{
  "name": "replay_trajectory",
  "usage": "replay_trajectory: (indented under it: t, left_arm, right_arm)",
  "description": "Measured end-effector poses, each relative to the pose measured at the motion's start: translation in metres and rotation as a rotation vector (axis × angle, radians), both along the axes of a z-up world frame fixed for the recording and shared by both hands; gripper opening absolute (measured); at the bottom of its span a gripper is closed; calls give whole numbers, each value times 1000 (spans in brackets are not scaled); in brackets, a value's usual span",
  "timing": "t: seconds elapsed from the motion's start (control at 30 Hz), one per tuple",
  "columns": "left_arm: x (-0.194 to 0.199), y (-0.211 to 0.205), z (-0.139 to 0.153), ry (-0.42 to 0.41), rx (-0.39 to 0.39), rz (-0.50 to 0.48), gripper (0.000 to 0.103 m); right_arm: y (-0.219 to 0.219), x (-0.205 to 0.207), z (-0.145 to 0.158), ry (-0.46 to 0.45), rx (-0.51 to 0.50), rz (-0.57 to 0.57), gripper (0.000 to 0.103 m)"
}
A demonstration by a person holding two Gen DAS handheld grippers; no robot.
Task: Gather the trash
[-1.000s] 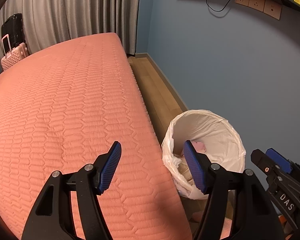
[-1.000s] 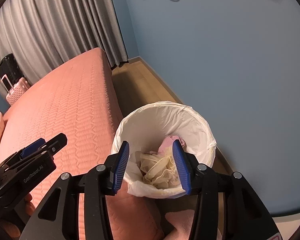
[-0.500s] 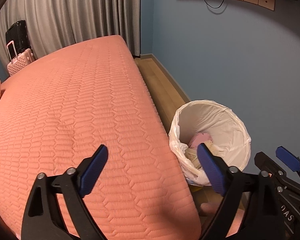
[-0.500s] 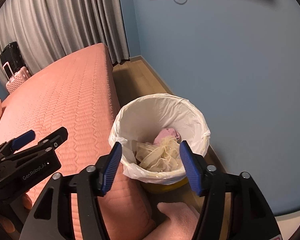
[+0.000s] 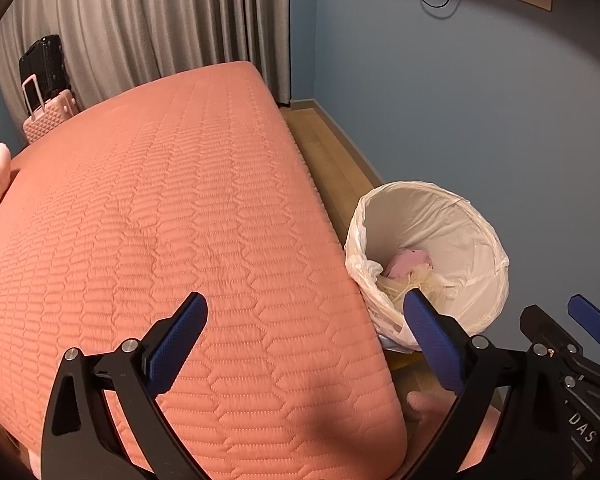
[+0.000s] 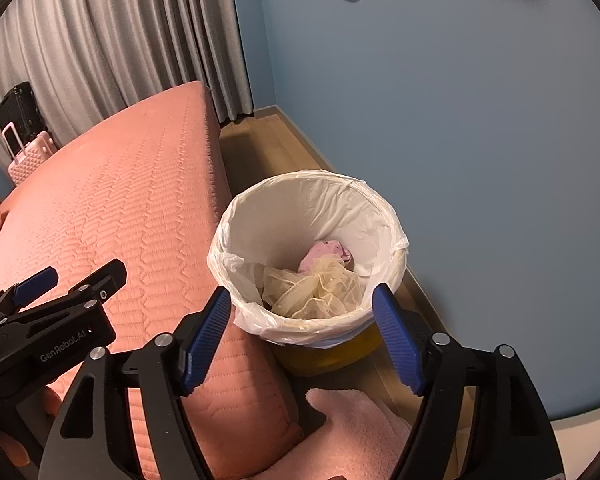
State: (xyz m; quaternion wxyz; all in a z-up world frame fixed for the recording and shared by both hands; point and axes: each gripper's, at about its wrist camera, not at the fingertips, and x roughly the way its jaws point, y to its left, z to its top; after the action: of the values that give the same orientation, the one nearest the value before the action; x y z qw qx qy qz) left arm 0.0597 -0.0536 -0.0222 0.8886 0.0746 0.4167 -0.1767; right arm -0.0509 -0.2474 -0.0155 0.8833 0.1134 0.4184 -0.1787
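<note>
A yellow bin lined with a white plastic bag stands on the floor between the bed and the blue wall. Inside it lie a crumpled cream mesh wrapper and a pink wad. My right gripper hangs over the bin's near rim, its jaws opening, nothing between the pads. My left gripper hovers over the bed's corner, jaws opening wide and empty. Each gripper also shows in the other's view: the right gripper, the left gripper.
The salmon quilted bed fills the left. A pink fluffy cloth lies low beside the bin. A pink suitcase with a black one on it stands by grey curtains. Wood floor runs along the wall.
Both grippers' jaws have spread much wider. Both views have drawn back from the bin, which now sits farther off and shows its yellow base.
</note>
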Motion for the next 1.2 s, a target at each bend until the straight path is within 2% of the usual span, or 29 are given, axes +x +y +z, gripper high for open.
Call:
replay_trajectory:
  t: [0.13,0.57,0.6,0.63,1.2]
  left_arm:
    - [-2,1,-2,3,4,6,95]
    - [-8,3,-4,3,10,14,95]
    - [-8,3,-4,4,12,14,95]
    - [-8,2,-4,3,13,14,95]
    - [-12,-1,-4,12,32,16,96]
  right_arm:
    - [1,-2,-2,1,-8,6,84]
    - [2,-9,-7,-2,-22,1,86]
    - [2,-10,-7,-5,-24,-1,88]
    - [2,-10,-7,-6,-25,-2,98]
    - [2,-17,-10,-2,-29,-6,97]
